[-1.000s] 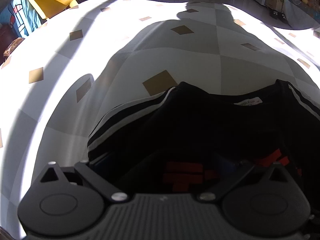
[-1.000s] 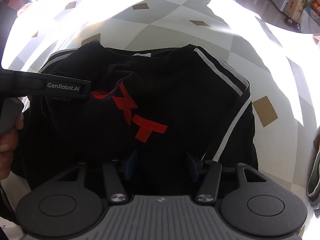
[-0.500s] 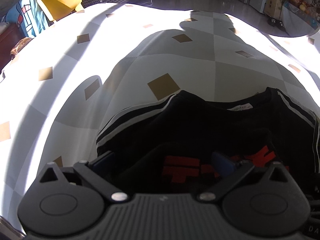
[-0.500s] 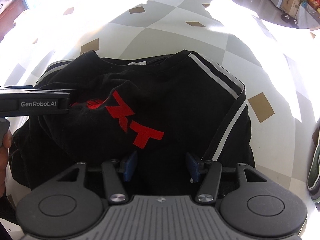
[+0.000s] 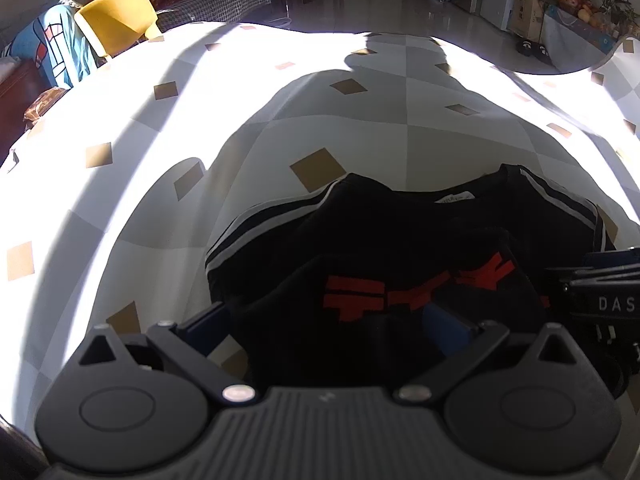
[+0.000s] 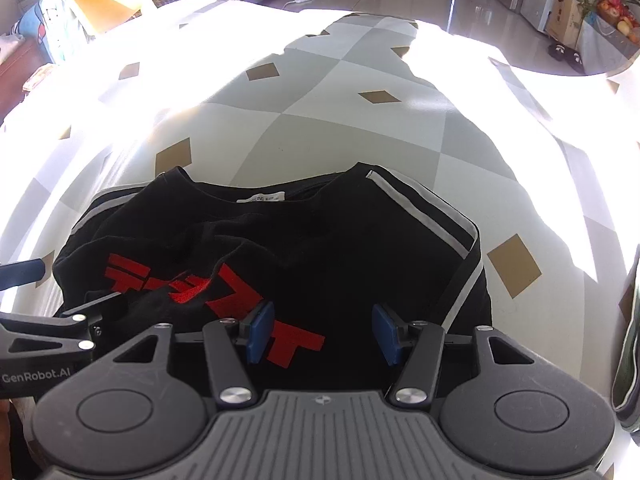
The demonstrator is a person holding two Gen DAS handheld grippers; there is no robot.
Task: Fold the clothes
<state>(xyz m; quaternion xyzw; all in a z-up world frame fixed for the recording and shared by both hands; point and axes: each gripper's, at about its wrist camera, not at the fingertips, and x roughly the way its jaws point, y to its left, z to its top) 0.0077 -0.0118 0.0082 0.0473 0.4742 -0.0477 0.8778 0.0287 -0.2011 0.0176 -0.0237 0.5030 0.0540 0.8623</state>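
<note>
A black shirt with white shoulder stripes and a red print lies on the table, its lower part folded up over the chest and its collar label facing away. My left gripper is open, its blue pads wide apart on either side of the folded near edge. In the right wrist view the same shirt lies under my right gripper, which stands open just above the red print, with no cloth pinched. The left gripper shows at the shirt's left edge. The right gripper shows at the shirt's right edge.
The table wears a white and grey checked cloth with brown diamonds, half in strong sun. A yellow chair and a blue patterned cloth stand beyond the far left corner. A greenish garment lies at the right edge.
My left gripper has drawn back and up out of the folded cloth, so its blue pads now show. The right gripper has stayed over the print, tilting slightly.
</note>
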